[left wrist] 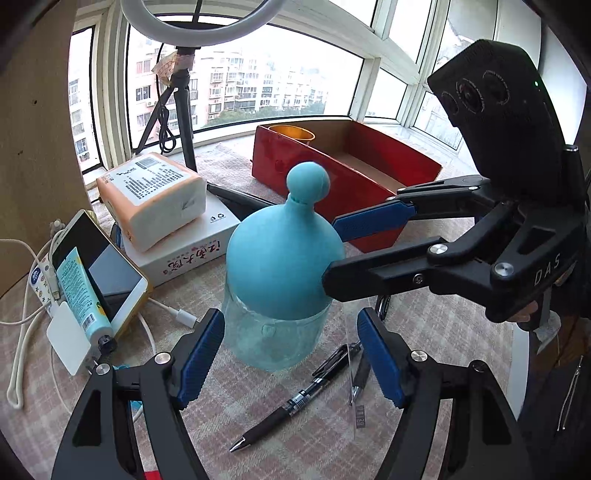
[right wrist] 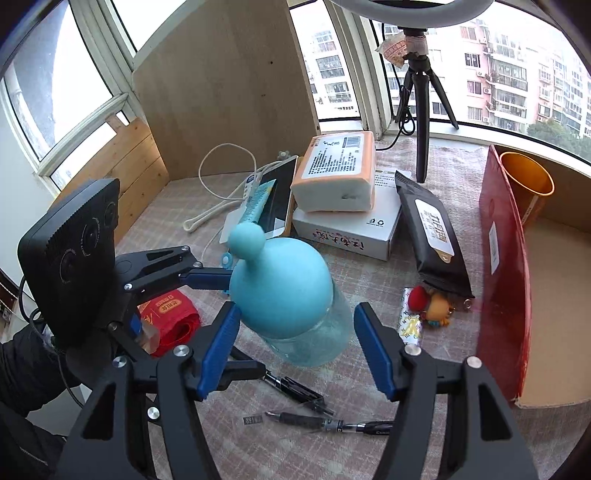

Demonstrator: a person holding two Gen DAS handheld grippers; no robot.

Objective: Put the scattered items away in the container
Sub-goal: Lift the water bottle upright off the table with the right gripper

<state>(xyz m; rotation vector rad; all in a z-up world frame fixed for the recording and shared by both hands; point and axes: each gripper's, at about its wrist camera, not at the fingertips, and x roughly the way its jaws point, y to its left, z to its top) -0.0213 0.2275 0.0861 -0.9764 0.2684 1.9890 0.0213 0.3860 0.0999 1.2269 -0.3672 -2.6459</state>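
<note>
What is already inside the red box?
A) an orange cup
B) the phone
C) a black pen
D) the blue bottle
A: an orange cup stands inside the red box at its far end, while the blue bottle and the pens are on the cloth outside it.

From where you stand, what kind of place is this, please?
Probably a home, on an enclosed balcony or bay-window corner high in an apartment block. Windows wrap the corner and show apartment blocks outside, and everyday things lie about: a tissue pack, a phone and a ring light.
</note>
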